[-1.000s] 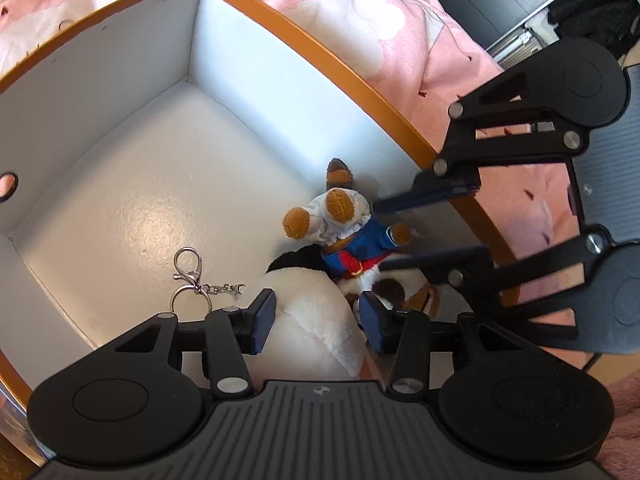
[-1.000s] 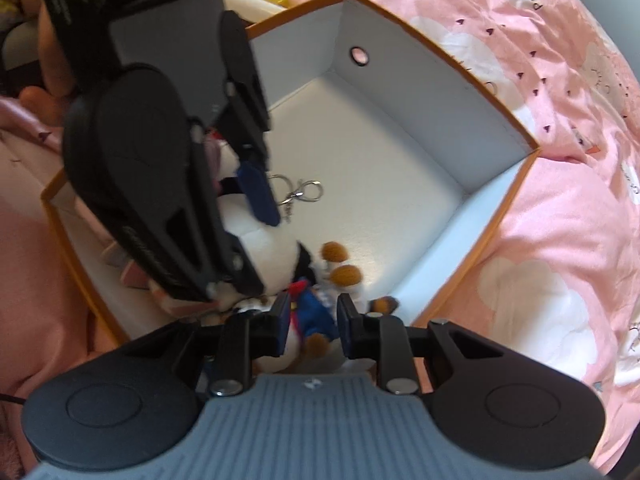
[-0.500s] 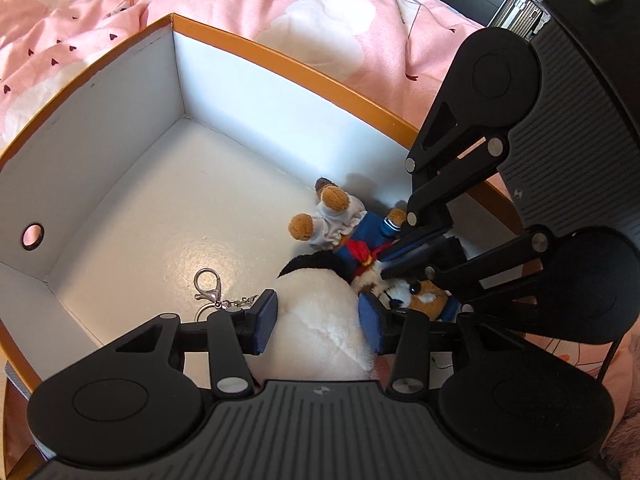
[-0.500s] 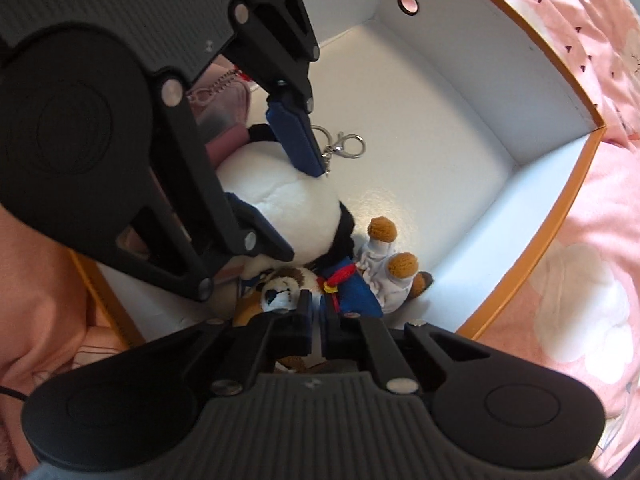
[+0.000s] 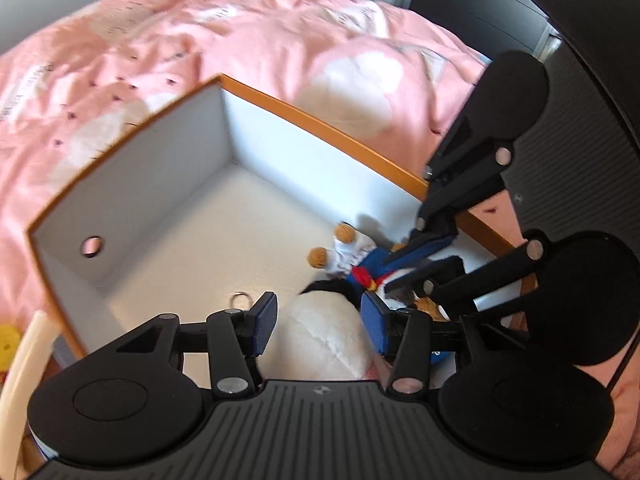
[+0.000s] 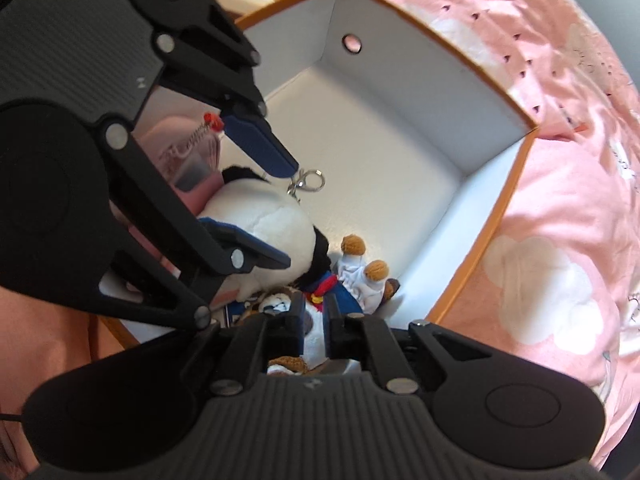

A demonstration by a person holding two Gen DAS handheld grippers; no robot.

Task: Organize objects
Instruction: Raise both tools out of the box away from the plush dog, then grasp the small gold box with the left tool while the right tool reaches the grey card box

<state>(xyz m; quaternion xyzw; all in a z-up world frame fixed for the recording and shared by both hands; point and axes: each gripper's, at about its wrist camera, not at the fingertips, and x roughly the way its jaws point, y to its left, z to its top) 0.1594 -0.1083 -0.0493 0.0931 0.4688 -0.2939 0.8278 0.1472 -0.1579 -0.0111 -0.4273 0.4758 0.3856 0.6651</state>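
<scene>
An orange-rimmed box [image 5: 320,126] with white inside walls sits on a pink bedspread. In it lie a black-and-white panda plush [image 5: 324,340] with a metal keychain clasp [image 5: 240,300] and a small bear plush in a blue sailor suit [image 5: 356,256]. My left gripper [image 5: 320,326] is open, its pads either side of the panda's white back. My right gripper [image 6: 312,330] has its pads partly apart around the bear plush's head and body [image 6: 316,320]; contact is unclear. The right gripper also shows in the left wrist view [image 5: 416,264], and the left gripper shows in the right wrist view [image 6: 276,216].
The pink bedspread [image 5: 200,40] surrounds the box. The box wall has a round hole [image 5: 91,246]. A pink object with a spring and red bead [image 6: 200,140] lies in the box behind the panda. A cream rim and yellow item [image 5: 12,344] sit outside the box's left corner.
Both grippers have risen and drawn back from the box. My right gripper closed over the bear plush, then parted a little. The left gripper's jaws have widened around the panda.
</scene>
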